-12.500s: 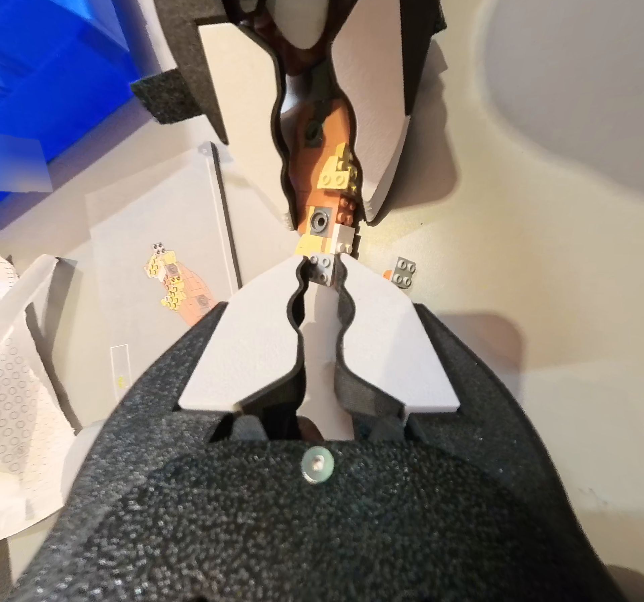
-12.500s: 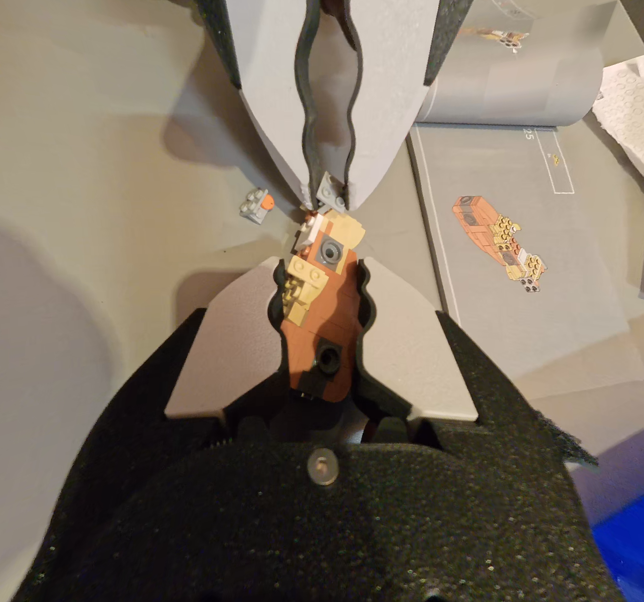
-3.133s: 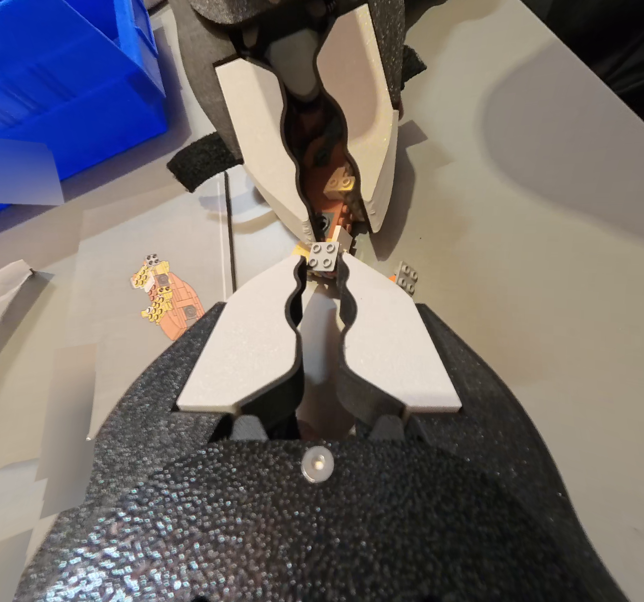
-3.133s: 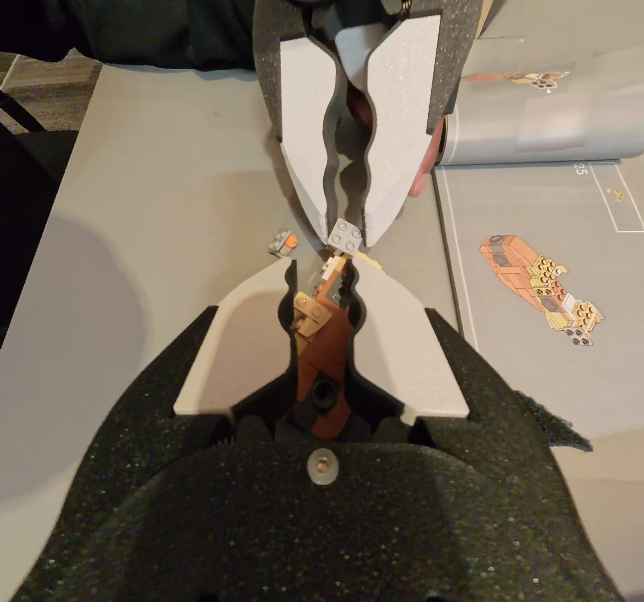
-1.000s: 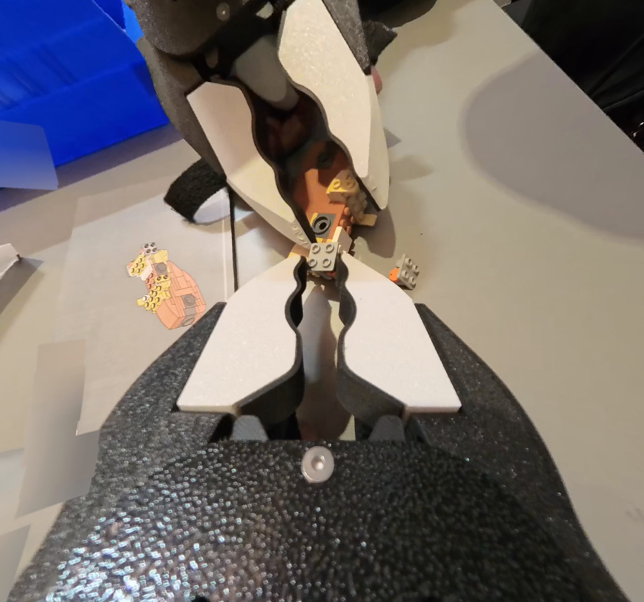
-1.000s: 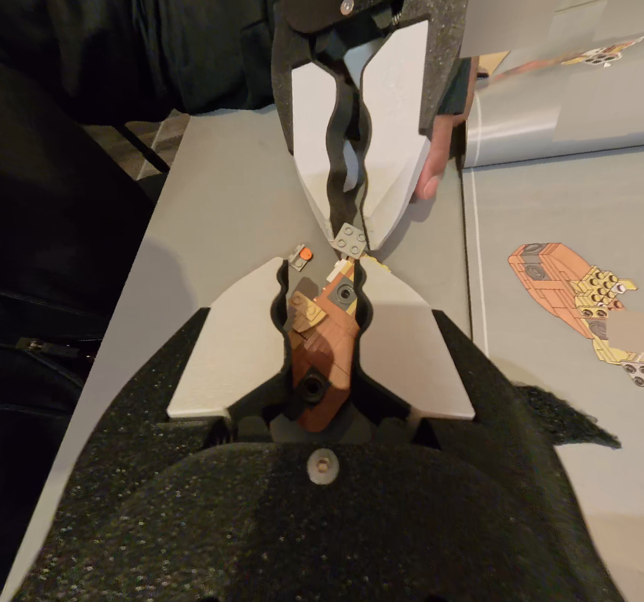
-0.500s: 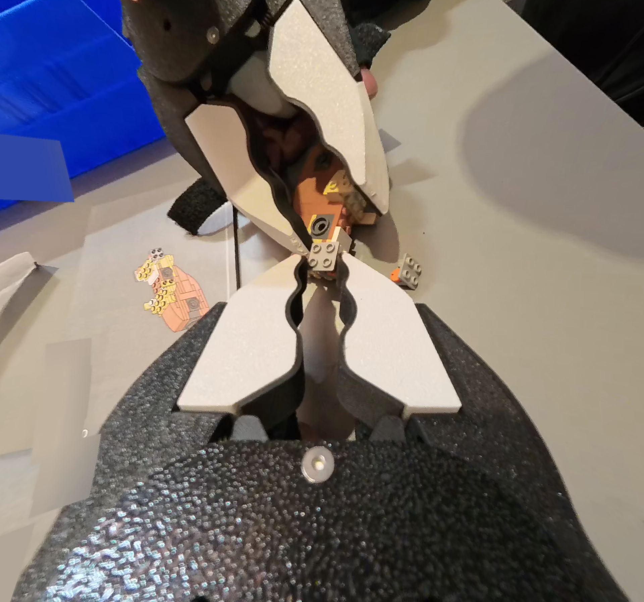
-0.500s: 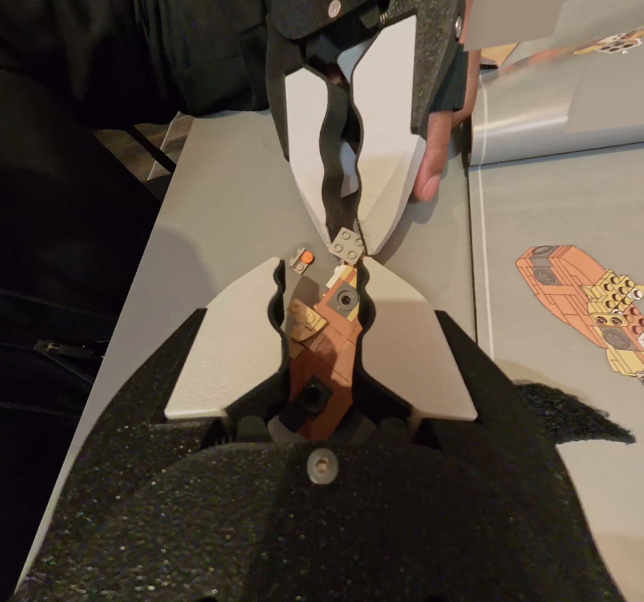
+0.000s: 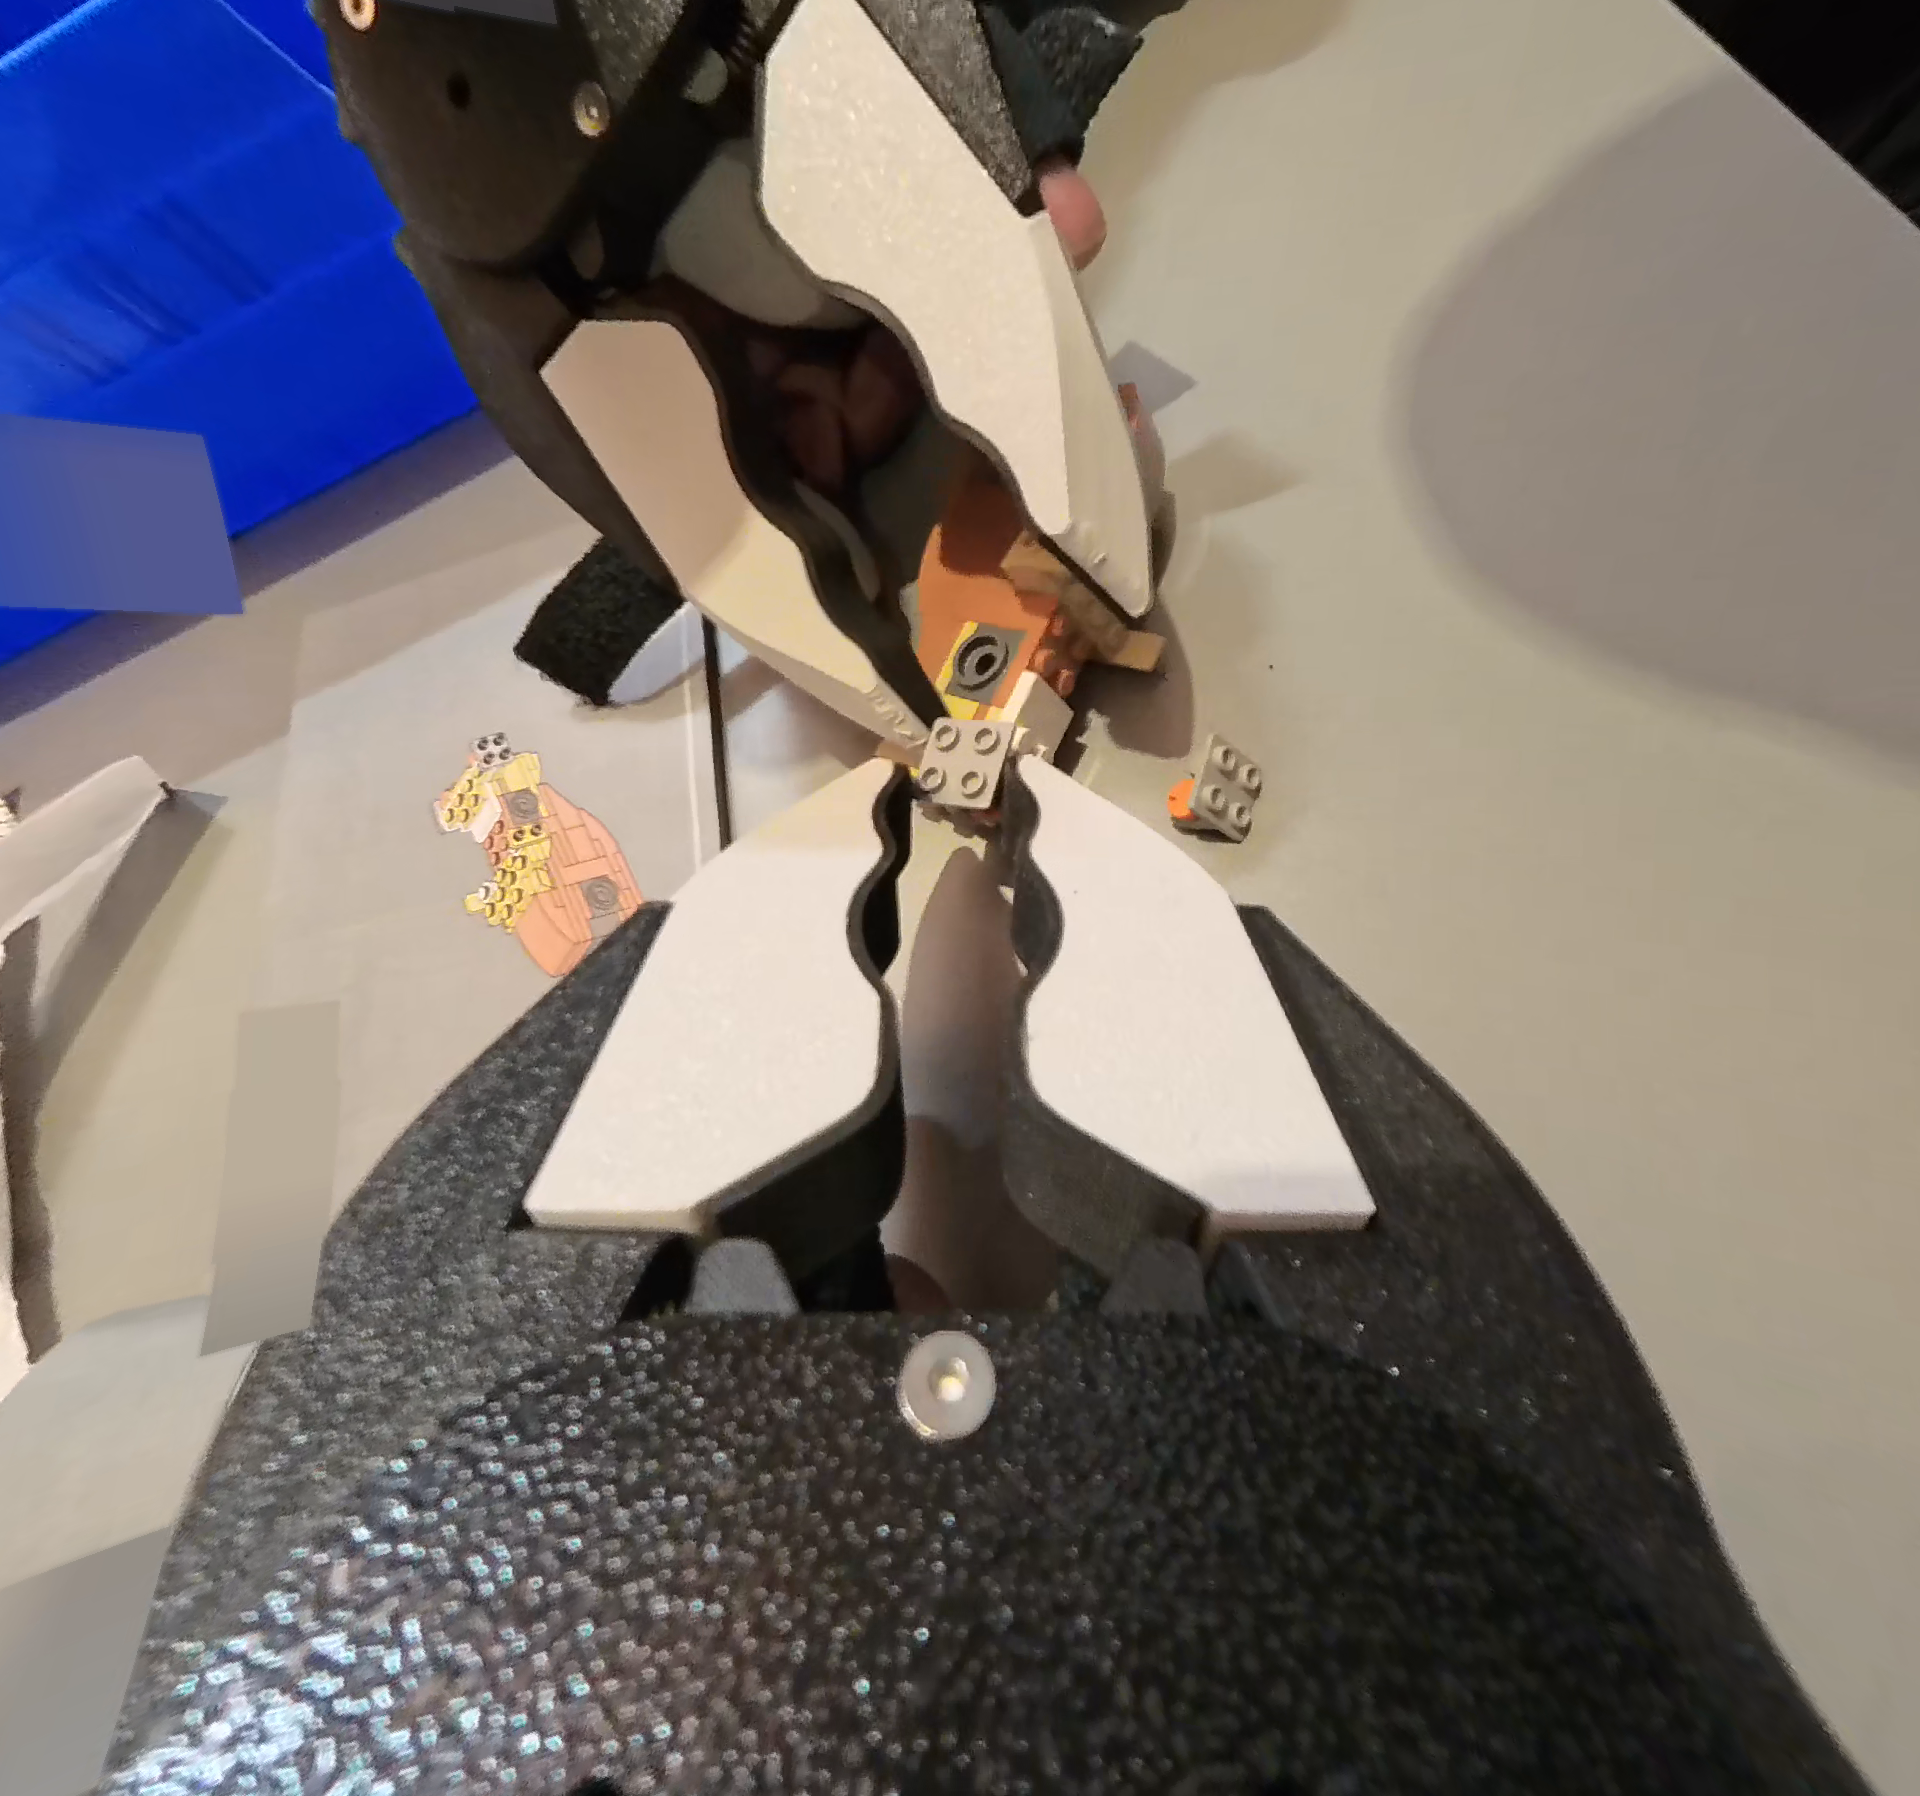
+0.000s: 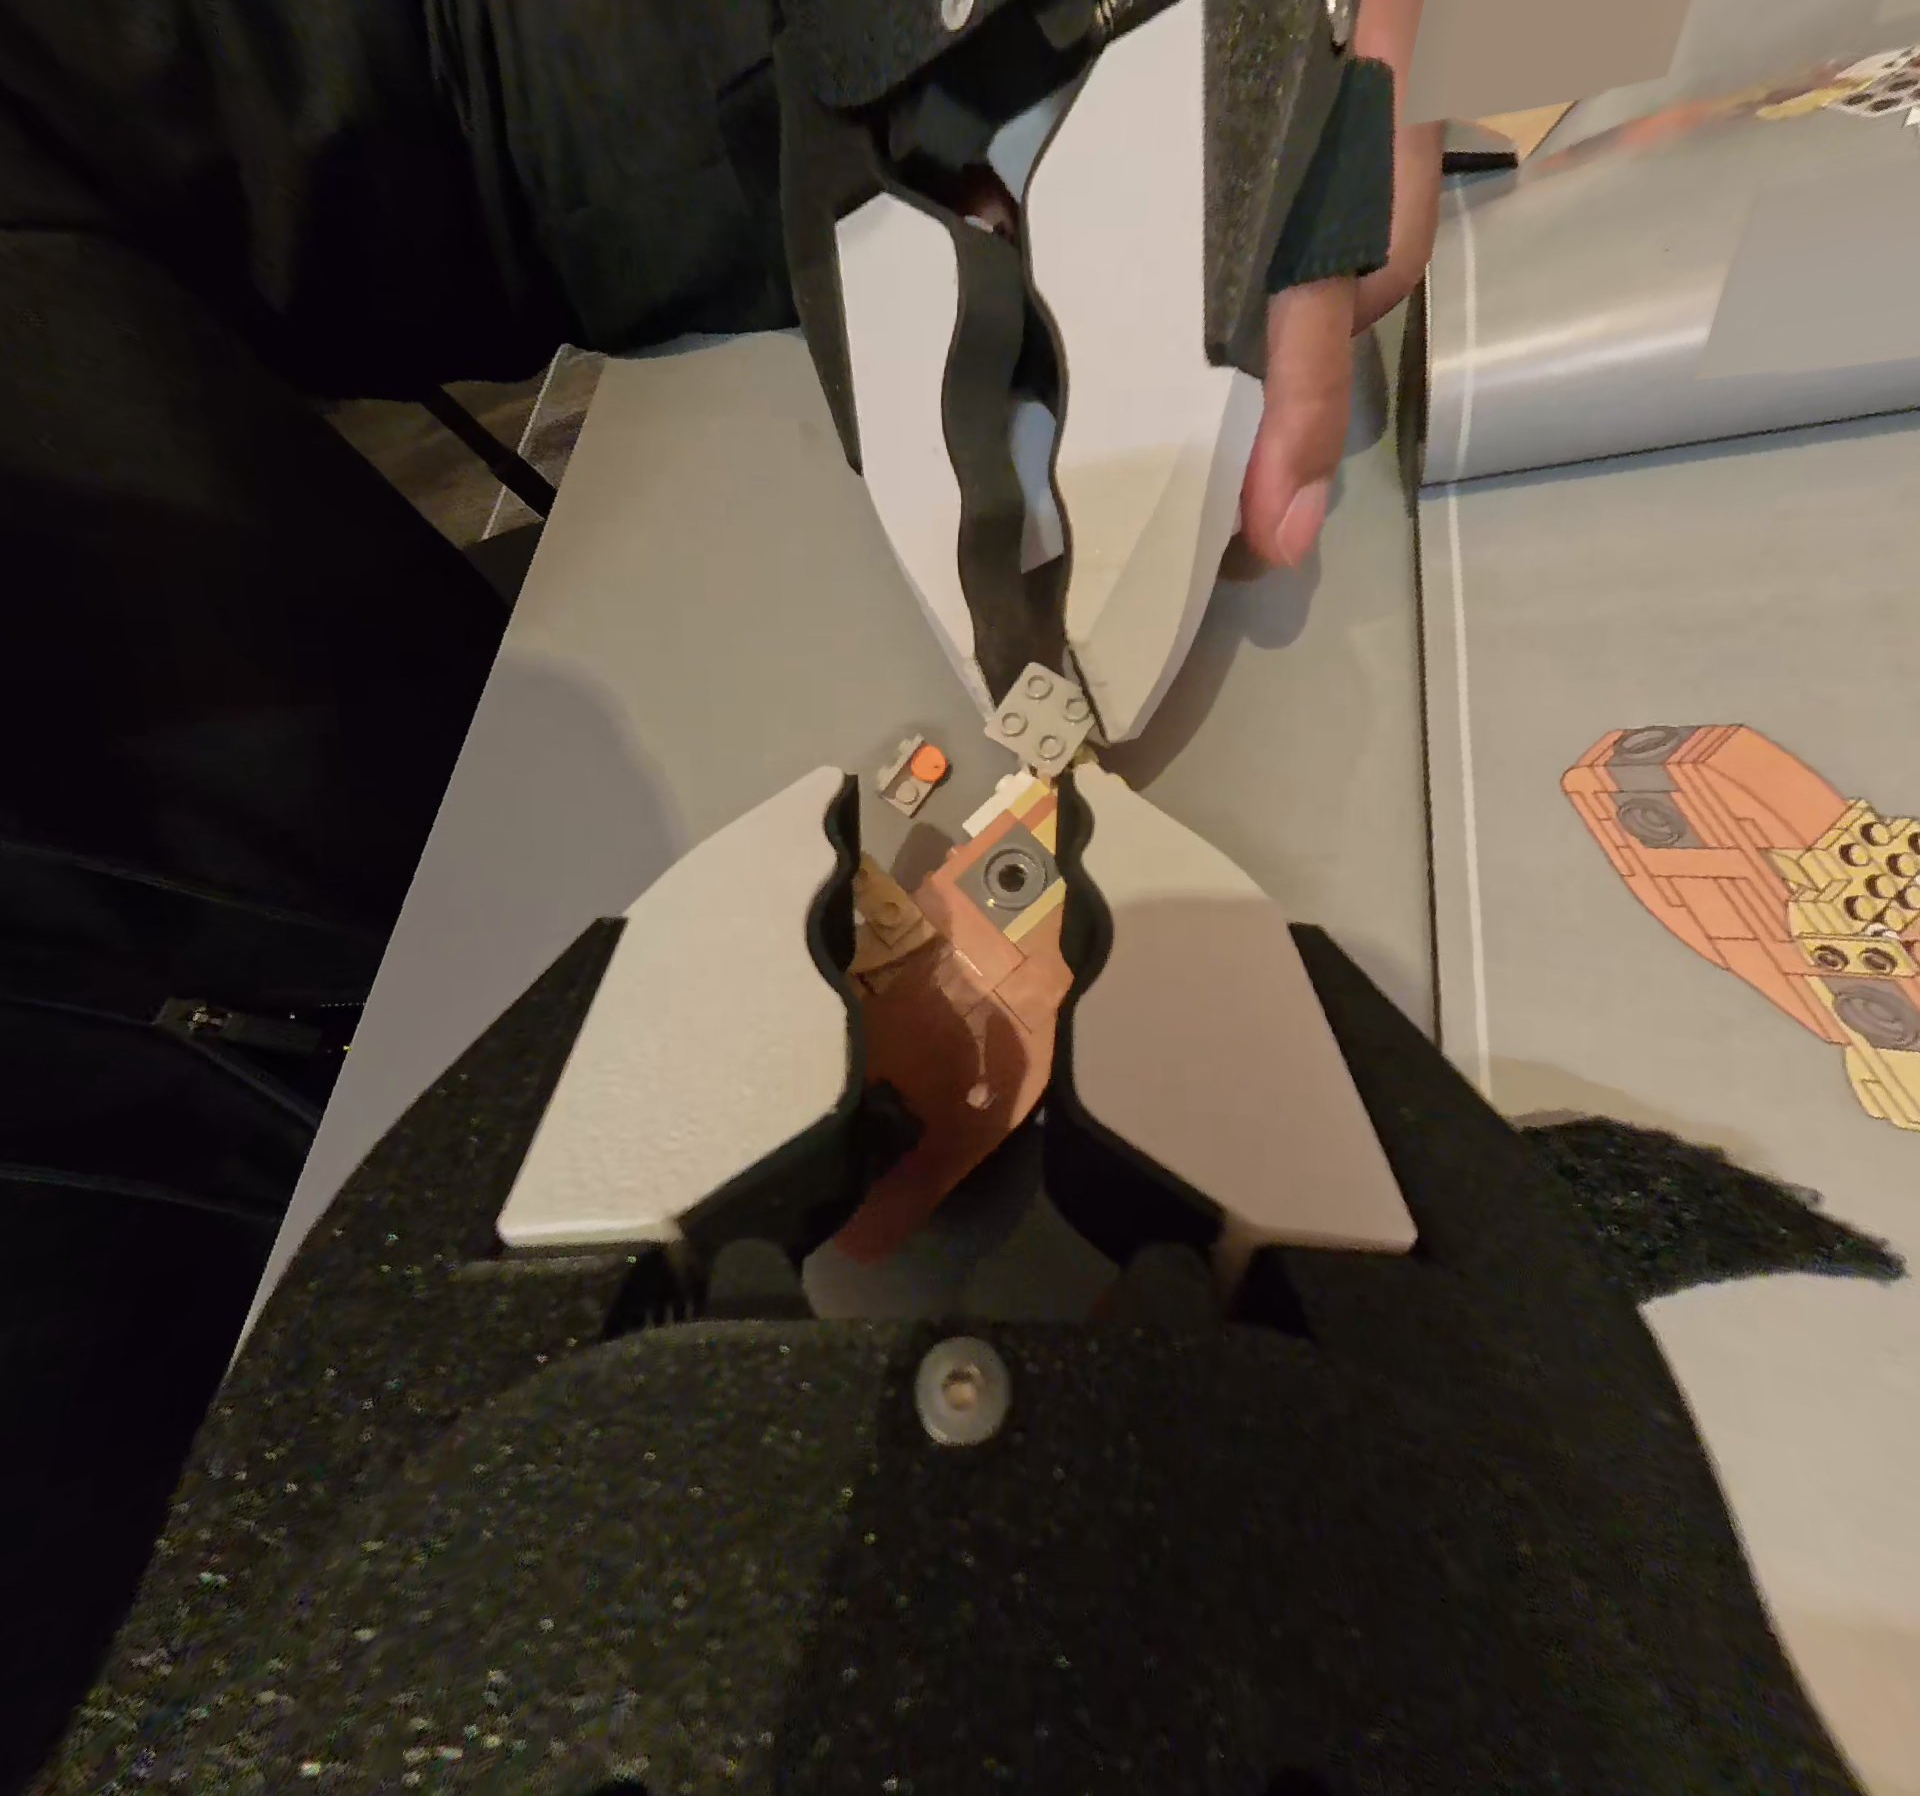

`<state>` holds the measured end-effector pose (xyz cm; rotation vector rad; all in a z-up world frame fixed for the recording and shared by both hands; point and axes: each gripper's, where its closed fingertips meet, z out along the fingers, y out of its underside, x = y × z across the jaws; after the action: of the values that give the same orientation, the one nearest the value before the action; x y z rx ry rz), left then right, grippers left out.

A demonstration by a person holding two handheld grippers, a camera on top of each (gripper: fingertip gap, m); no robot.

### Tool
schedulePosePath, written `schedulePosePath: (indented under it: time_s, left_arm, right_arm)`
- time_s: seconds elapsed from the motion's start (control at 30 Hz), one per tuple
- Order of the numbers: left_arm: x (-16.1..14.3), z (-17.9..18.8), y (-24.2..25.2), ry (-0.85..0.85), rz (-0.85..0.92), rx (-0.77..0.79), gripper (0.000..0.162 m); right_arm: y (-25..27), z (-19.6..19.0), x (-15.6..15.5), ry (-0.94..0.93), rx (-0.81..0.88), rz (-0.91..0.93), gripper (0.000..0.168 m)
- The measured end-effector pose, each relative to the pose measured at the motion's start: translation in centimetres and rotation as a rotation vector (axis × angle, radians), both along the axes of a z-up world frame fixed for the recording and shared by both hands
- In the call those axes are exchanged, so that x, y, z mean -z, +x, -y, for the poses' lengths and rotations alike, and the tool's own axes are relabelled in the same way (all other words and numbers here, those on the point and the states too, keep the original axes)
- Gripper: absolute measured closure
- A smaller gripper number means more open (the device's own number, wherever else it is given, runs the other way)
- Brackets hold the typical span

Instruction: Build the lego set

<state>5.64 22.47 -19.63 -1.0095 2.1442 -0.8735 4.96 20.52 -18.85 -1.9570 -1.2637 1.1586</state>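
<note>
My left gripper (image 9: 961, 785) is shut on a small grey 2x2 plate (image 9: 966, 761), which also shows at its tips in the right wrist view (image 10: 1039, 718). My right gripper (image 10: 961, 811) is shut on the brown and tan lego model (image 10: 971, 957), which holds a dark grey round-holed tile near its front. The model (image 9: 982, 650) shows between the right gripper's fingers in the left wrist view. The grey plate sits against the model's front end, where white and tan pieces stick out. Both grippers meet tip to tip above the grey table (image 9: 1558, 811).
A loose grey brick with an orange stud (image 9: 1218, 787) lies on the table to the right of the tips, also in the right wrist view (image 10: 912, 775). The open instruction booklet (image 10: 1662, 759) lies beside. A blue bin (image 9: 156, 271) stands at the back left. A person's fingers (image 10: 1299, 437) hold the left gripper. My left and right fingertips are right by each other.
The right gripper has tilted and rolled, turning the model so its front tile faces up more. The left gripper keeps the grey plate pressed at the model's front end.
</note>
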Motion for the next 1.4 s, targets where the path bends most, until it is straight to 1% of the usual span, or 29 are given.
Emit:
schedulePosePath:
  time_s: [0.23, 0.77, 1.4]
  left_arm:
    - [0.01, -0.20, -0.08, -0.026, -0.001, -0.014, 0.143]
    - [0.08, -0.21, -0.18, -0.078, -0.027, -0.063, 0.144]
    - [0.06, -0.18, -0.39, -0.049, -0.033, -0.072, 0.148]
  right_arm:
    - [-0.05, 0.15, 0.05, -0.008, -0.009, 0.000, 0.135]
    - [-0.01, 0.13, 0.05, -0.016, -0.004, -0.006, 0.135]
    - [0.07, 0.06, 0.00, -0.027, 0.000, -0.013, 0.133]
